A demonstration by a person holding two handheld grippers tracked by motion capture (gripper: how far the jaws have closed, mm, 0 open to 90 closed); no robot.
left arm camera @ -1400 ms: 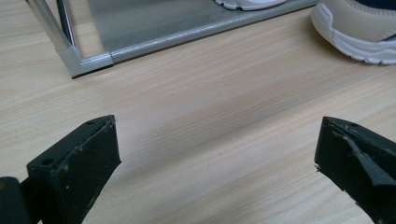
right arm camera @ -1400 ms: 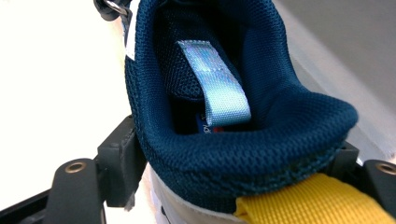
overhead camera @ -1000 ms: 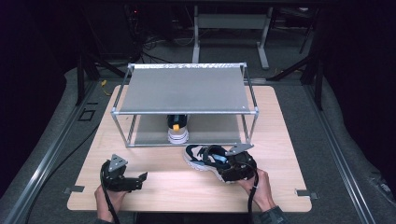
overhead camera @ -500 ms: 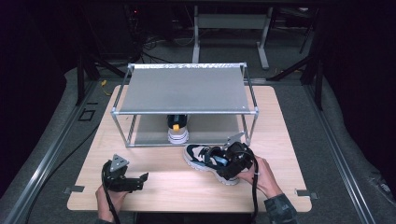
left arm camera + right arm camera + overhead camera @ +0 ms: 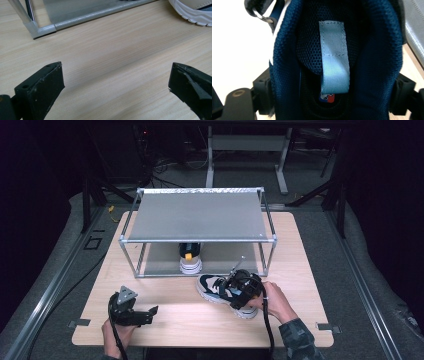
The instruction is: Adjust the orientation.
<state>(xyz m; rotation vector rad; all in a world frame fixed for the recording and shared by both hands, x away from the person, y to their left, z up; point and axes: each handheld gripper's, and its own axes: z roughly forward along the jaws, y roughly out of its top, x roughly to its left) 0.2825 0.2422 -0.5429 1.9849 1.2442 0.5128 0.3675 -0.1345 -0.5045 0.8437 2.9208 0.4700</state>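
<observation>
Wooden worktop (image 5: 165,330) carries metal shelf rack (image 5: 197,215). Right gripper (image 5: 243,289), fingers clamped on blue sneaker (image 5: 216,288) collar, at 5 o'clock. Left gripper (image 5: 131,309), fingers wide apart, empty, at 7 o'clock.

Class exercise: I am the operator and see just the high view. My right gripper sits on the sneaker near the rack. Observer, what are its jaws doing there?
Observer: In the right gripper view, the jaws sit outside the sneaker collar, one on each side.
Operator: What shows inside the opening?
Observer: A light blue fabric loop on the navy mesh lining.
Operator: And the left gripper?
Observer: Jaws wide apart, bare table between them.
</observation>
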